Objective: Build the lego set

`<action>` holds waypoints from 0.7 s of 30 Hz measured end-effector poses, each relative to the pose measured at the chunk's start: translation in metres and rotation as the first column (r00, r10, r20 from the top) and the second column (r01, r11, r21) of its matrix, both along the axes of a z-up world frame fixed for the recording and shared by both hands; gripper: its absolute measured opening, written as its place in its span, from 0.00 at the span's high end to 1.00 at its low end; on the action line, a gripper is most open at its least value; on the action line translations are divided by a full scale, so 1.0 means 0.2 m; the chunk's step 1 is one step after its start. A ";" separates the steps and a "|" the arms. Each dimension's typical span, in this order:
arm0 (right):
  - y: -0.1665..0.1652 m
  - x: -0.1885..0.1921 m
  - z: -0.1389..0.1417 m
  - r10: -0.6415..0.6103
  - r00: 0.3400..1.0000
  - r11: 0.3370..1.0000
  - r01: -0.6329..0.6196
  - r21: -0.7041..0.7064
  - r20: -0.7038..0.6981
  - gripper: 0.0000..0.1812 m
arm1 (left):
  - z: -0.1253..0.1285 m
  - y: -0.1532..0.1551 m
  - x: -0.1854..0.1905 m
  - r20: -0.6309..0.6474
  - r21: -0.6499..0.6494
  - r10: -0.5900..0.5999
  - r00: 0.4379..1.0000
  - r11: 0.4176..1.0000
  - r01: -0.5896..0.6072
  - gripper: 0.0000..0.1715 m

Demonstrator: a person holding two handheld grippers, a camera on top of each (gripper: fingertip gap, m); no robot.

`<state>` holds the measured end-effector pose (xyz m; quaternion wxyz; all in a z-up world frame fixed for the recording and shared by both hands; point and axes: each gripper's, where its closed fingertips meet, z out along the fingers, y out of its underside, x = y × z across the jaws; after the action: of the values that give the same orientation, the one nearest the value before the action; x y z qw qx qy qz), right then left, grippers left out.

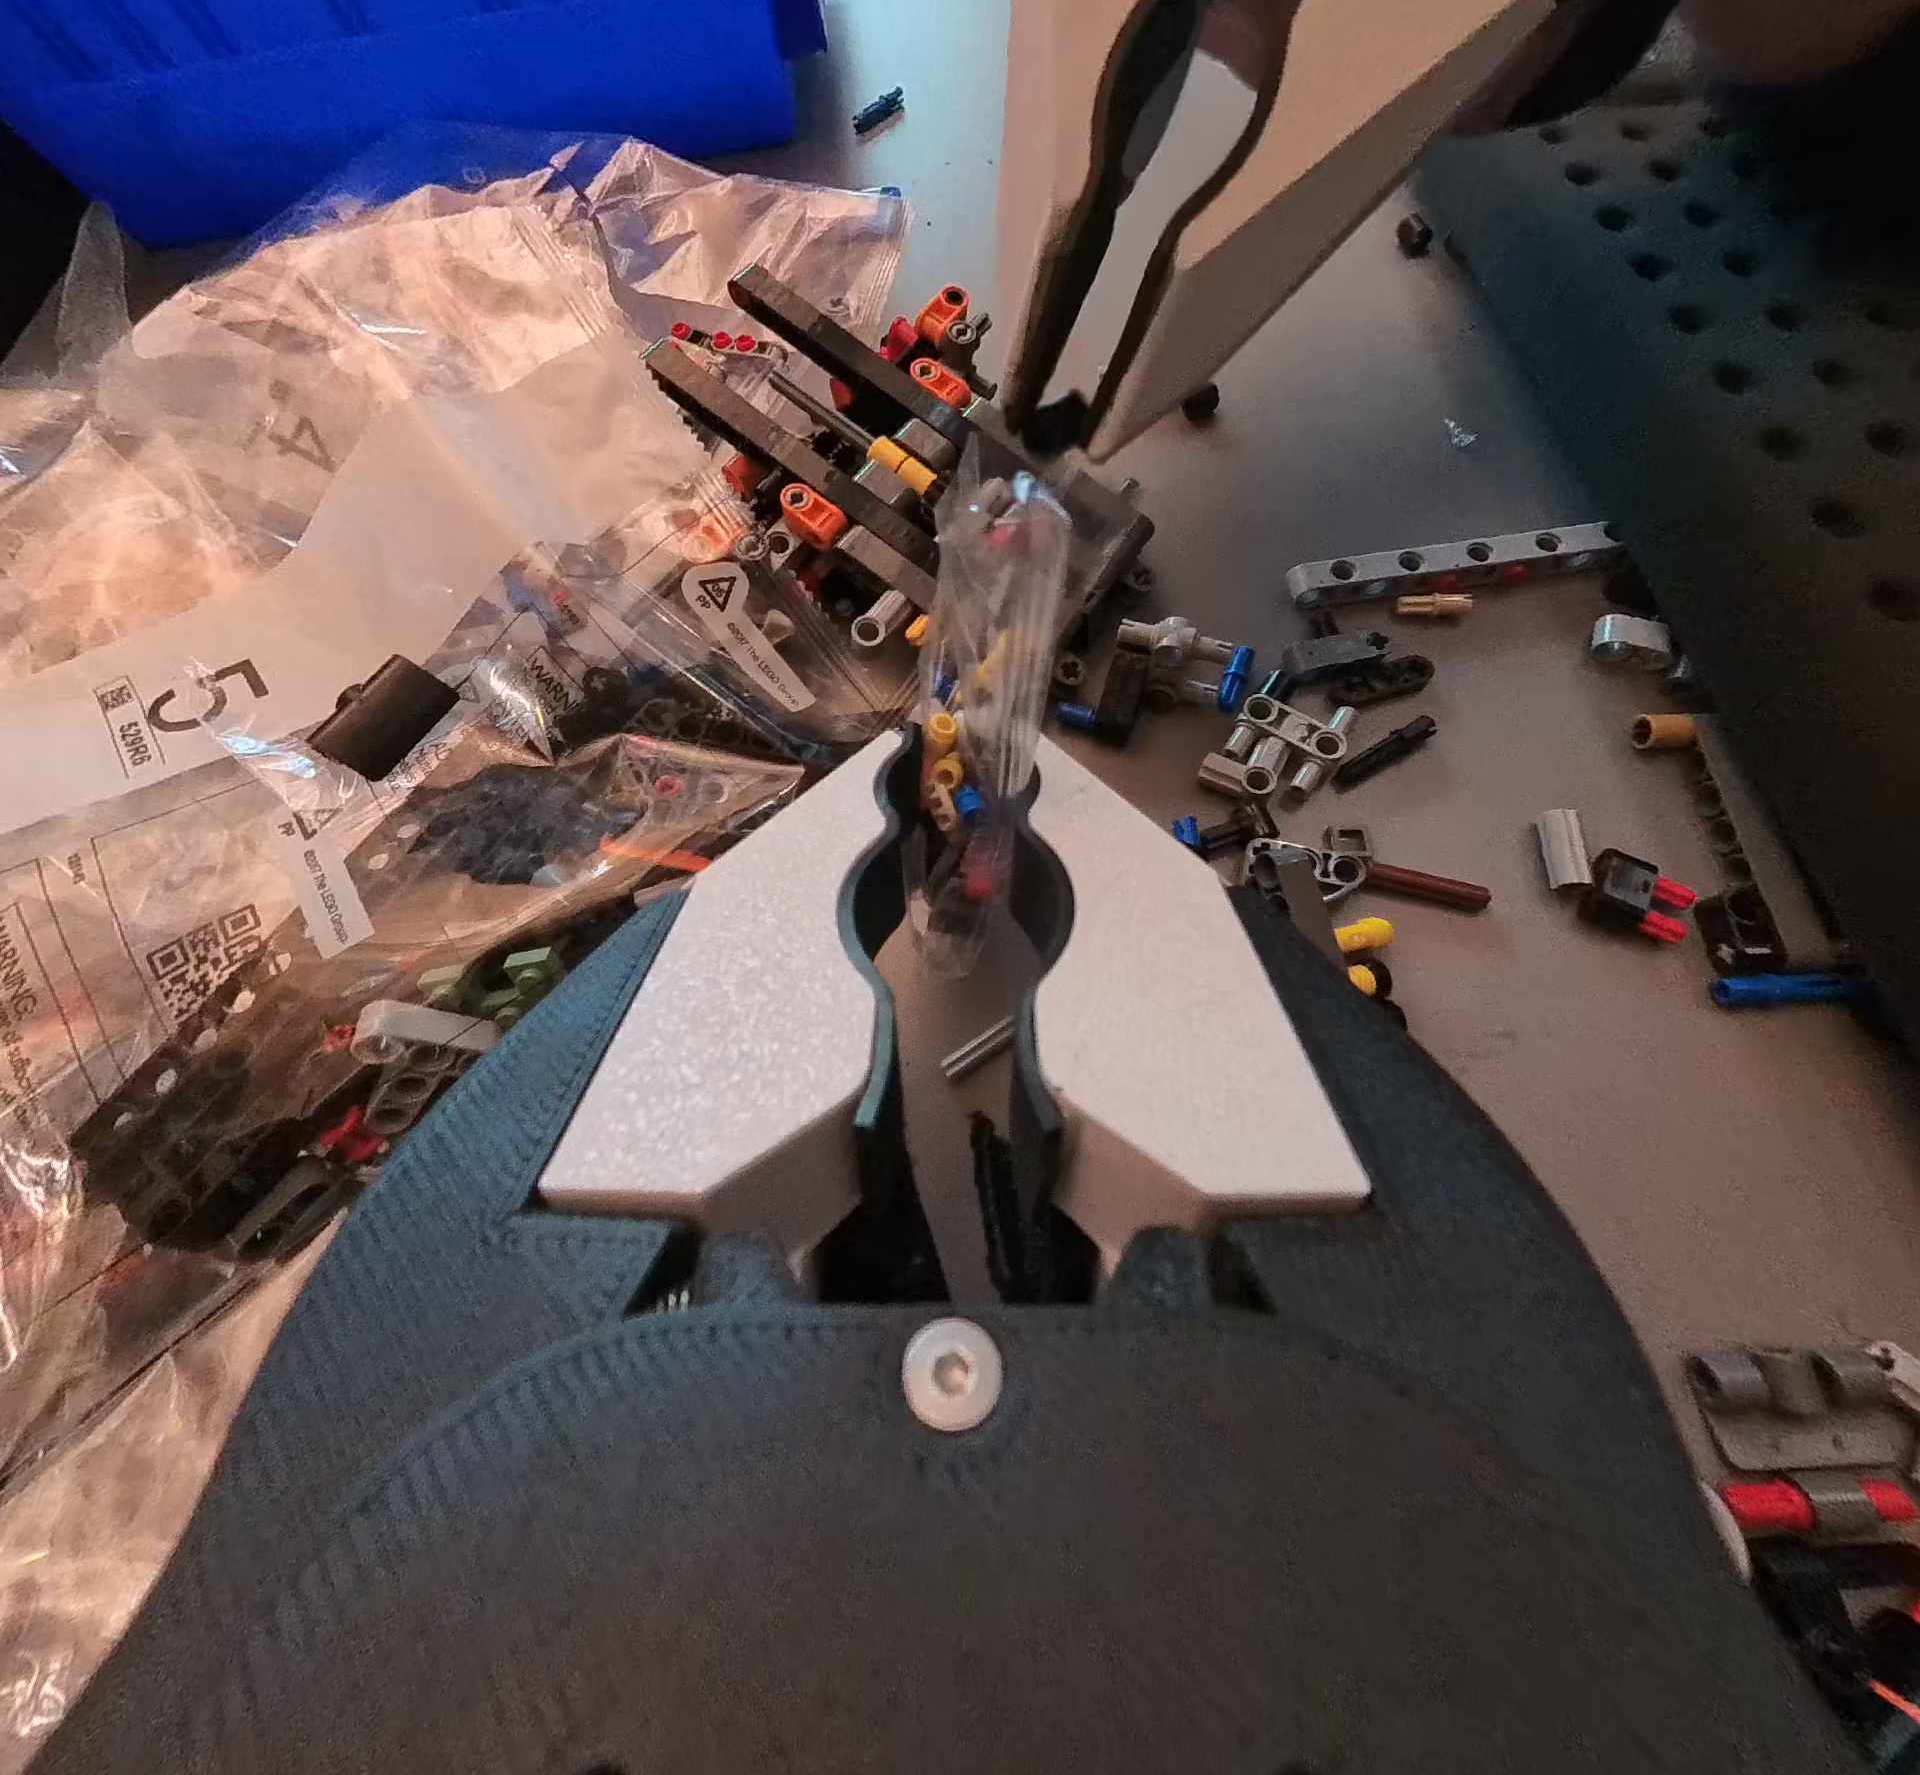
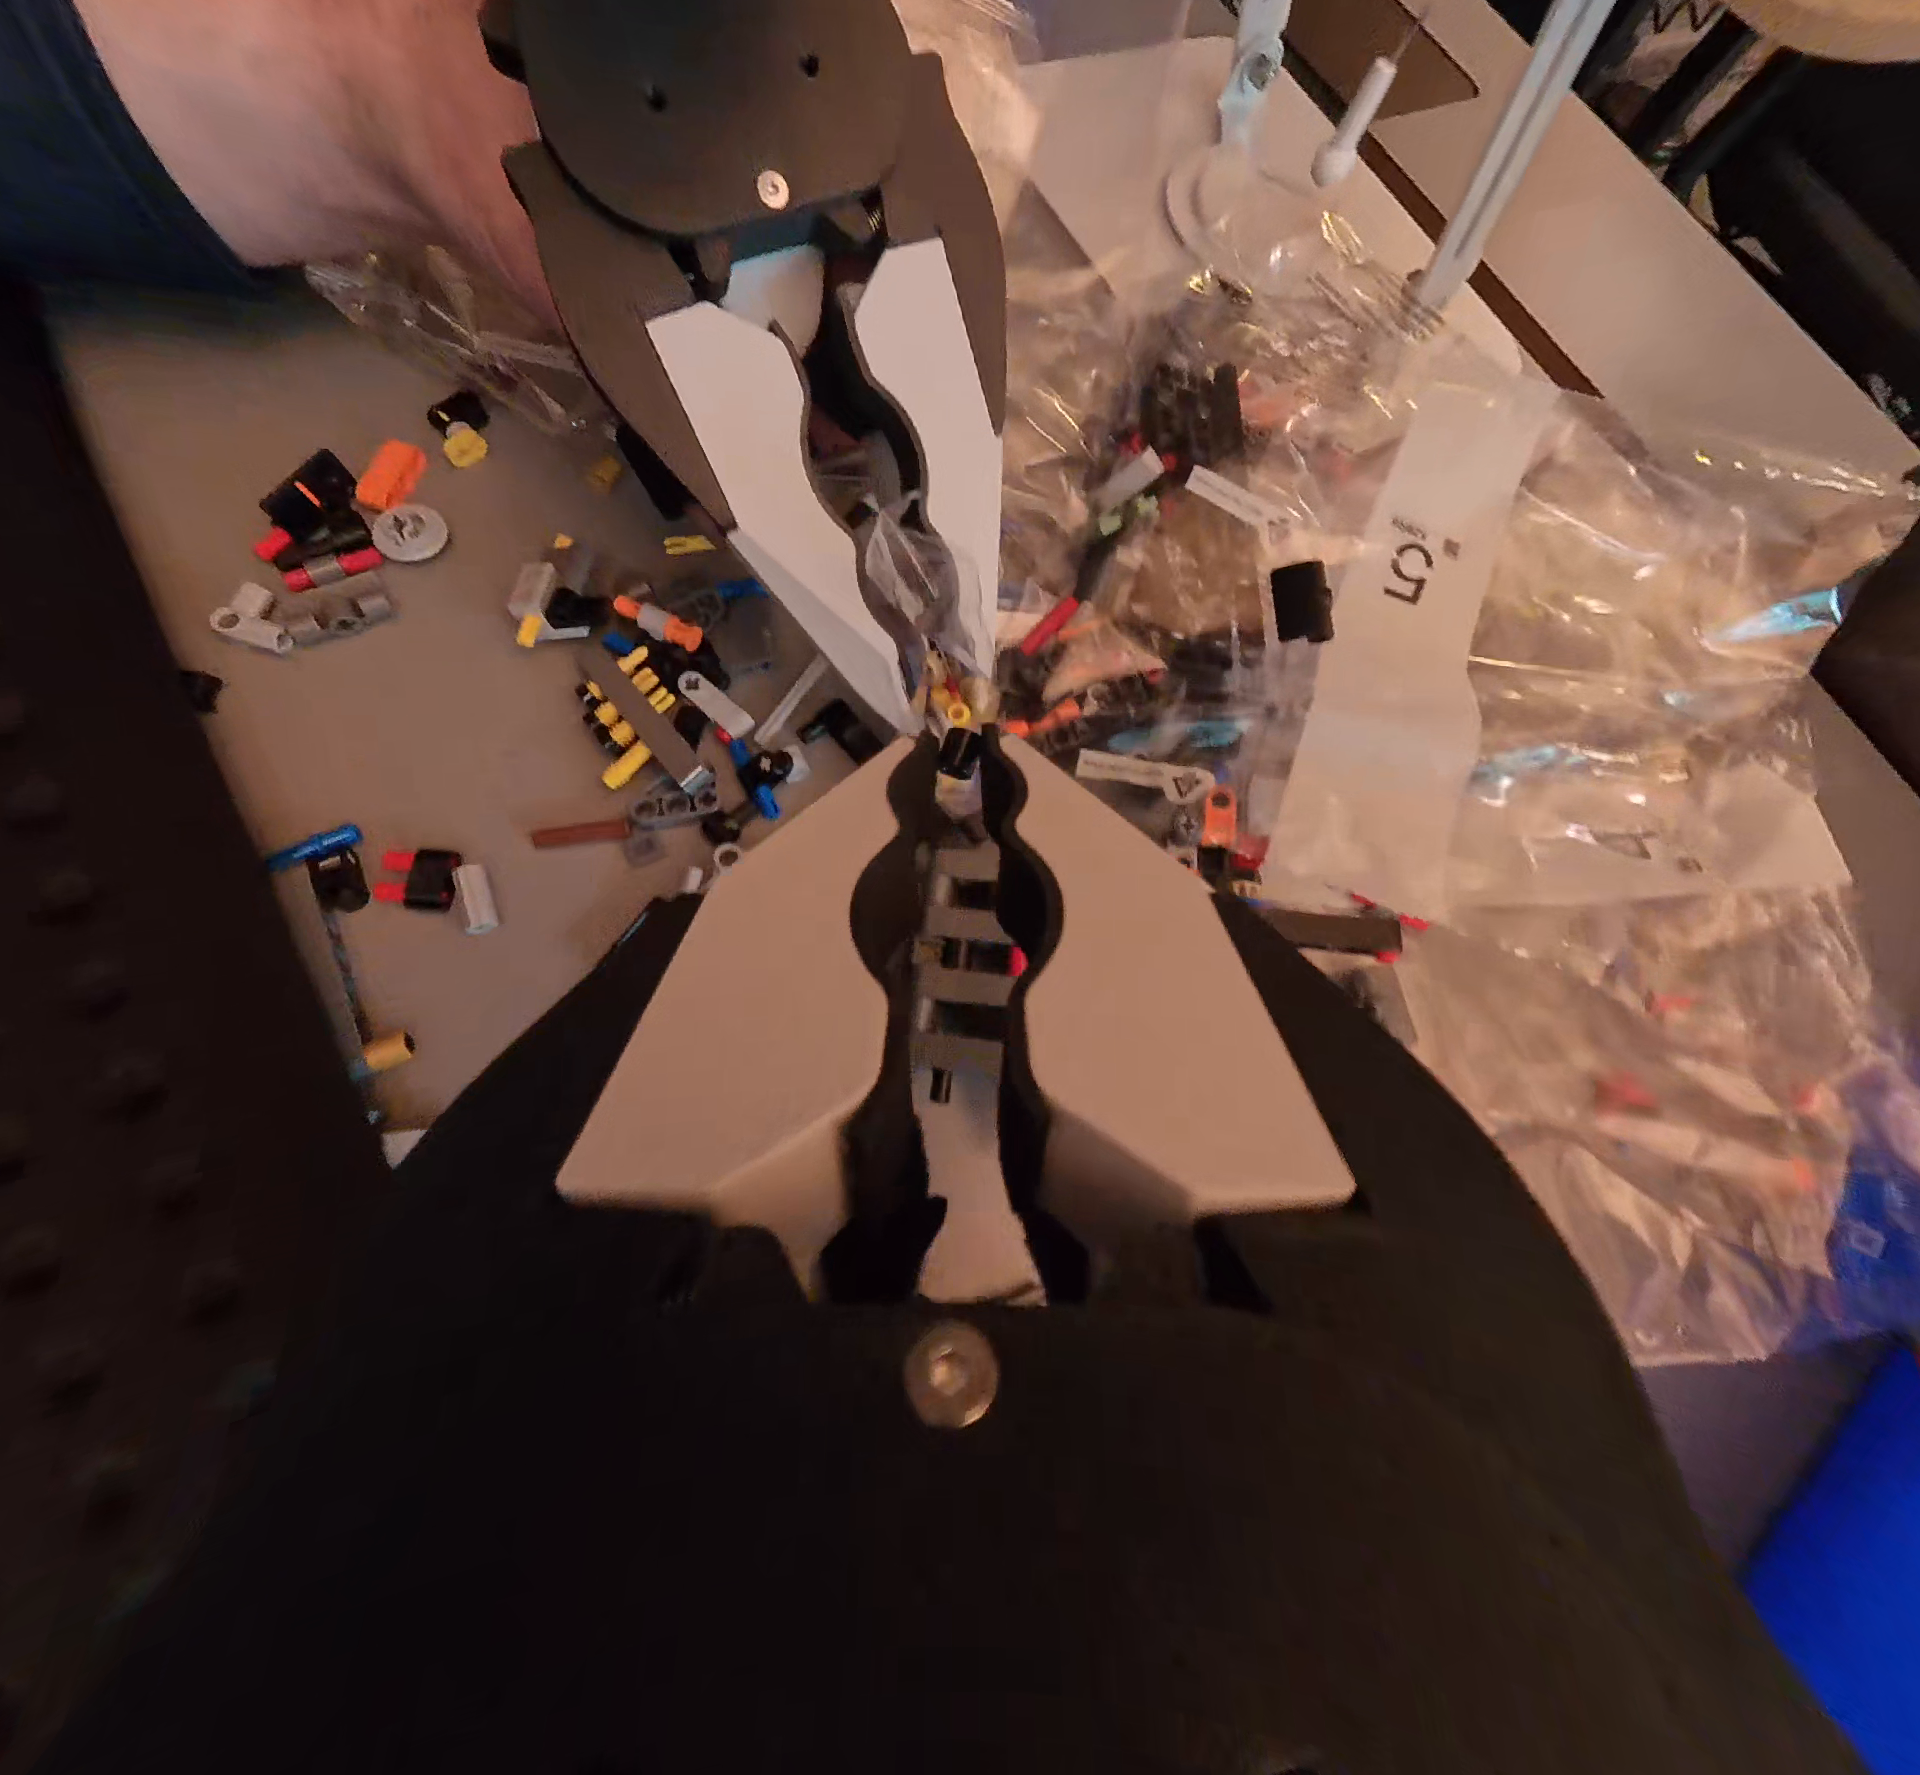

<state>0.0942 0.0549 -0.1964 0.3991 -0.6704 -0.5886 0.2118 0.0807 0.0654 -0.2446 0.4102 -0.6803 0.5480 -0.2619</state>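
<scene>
My left gripper (image 1: 971, 759) is shut on a small clear bag (image 1: 987, 645) of yellow, blue and red pins, which sticks up past its fingertips. My right gripper (image 2: 958, 754) is shut on a small black piece (image 2: 956, 751). It comes down from the top of the left wrist view (image 1: 1055, 426), its tips just above the partly built black and grey lego assembly (image 1: 831, 458). In the right wrist view the left gripper (image 2: 940, 676) reaches in from above with the bag (image 2: 914, 572), tips almost meeting mine. The grey assembly (image 2: 966, 956) shows between my right fingers.
Large clear bags of parts (image 1: 312, 582) (image 2: 1455, 634) cover one side of the table. Loose pins and beams (image 1: 1351, 738) (image 2: 623, 665) lie scattered on the other. A blue bin (image 1: 395, 11) stands behind. A dark perforated board (image 1: 1714, 375) edges the table. A person's arm (image 2: 260, 84) holds the left gripper. Tip to tip, the grippers are about 5 cm apart.
</scene>
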 end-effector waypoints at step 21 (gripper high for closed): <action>0.03 -0.09 0.04 -0.004 0.998 1.000 0.004 0.011 -0.066 0.97 | -0.01 -0.01 0.01 -0.014 0.006 -0.007 1.000 1.000 0.007 0.93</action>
<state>0.0755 0.0611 -0.1880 0.4226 -0.6619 -0.5749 0.2298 0.0826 0.0641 -0.2465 0.4075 -0.6790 0.5539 -0.2571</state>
